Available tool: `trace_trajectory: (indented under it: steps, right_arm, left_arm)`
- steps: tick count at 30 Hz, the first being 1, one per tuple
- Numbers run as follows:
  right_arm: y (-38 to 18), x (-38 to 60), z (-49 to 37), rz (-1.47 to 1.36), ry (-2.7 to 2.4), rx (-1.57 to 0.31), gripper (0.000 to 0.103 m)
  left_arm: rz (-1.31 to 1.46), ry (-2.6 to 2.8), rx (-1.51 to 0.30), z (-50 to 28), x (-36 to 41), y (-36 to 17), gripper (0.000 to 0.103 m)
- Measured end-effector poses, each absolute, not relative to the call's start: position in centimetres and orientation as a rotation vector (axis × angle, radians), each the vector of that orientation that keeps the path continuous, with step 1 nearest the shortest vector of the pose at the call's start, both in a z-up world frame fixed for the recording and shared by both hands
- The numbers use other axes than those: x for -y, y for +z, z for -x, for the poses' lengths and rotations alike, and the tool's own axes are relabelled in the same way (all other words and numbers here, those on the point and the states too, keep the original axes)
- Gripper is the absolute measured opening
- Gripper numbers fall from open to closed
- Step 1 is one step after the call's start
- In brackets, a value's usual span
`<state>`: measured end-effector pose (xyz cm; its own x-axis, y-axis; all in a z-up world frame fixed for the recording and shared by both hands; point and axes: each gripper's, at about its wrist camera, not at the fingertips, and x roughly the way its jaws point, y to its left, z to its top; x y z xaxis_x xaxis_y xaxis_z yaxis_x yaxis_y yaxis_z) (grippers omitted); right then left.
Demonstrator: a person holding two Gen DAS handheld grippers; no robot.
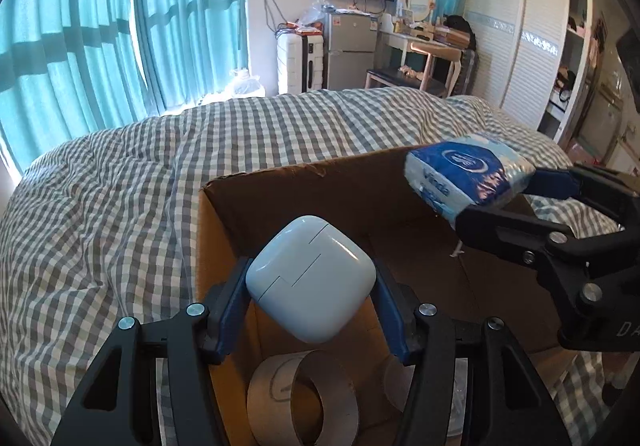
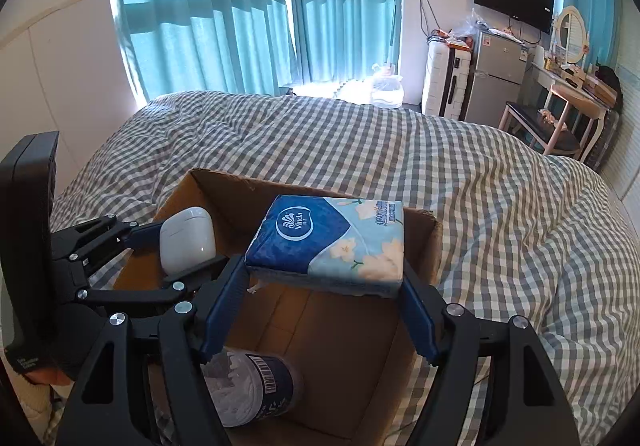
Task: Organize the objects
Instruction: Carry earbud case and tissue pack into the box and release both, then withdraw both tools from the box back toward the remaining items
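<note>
An open cardboard box (image 1: 224, 213) (image 2: 424, 242) sits on a grey checked bed. My left gripper (image 1: 310, 286) (image 2: 182, 246) is shut on a white earbud case (image 1: 312, 278) (image 2: 186, 240), held over the box's left side. My right gripper (image 2: 326, 274) (image 1: 496, 191) is shut on a blue tissue pack (image 2: 332, 242) (image 1: 464, 171) with white flowers, held above the box's far right part. Inside the box lie a cardboard tape ring (image 1: 304, 398) and a clear jar (image 2: 252, 386) with a dark label, partly hidden by my fingers.
The checked bedspread (image 1: 120, 205) (image 2: 500, 205) surrounds the box on all sides. Teal curtains (image 2: 248, 5) cover the window behind. A suitcase (image 2: 444, 81), small fridge (image 2: 496, 77), dressing table with chair (image 1: 424, 57) and wardrobe (image 1: 520, 33) stand beyond the bed.
</note>
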<state>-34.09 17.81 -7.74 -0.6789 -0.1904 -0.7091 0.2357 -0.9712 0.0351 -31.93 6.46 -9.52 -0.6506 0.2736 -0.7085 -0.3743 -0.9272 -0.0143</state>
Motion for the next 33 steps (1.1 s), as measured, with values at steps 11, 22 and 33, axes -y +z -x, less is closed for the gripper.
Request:
trace_trajectory:
  steps: [11,22,33]
  right_arm:
    - [-7.0,-18.3,33.5,-1.023,-2.704,-0.015,0.084]
    - [-2.0,-19.9,29.4,-0.892,-2.756,0.086,0.088]
    - [8.3,-19.9,19.1,-0.672,-2.830,0.018,0.100]
  left_arm:
    - [1.116,2.498,-0.154,32.1,-6.7,-10.1,0.066]
    - [0.996,2.579,-0.157,29.3,-6.8,-5.9,0.092]
    - [0.834,2.717,-0.165,21.5,-5.7,5.7,0.101]
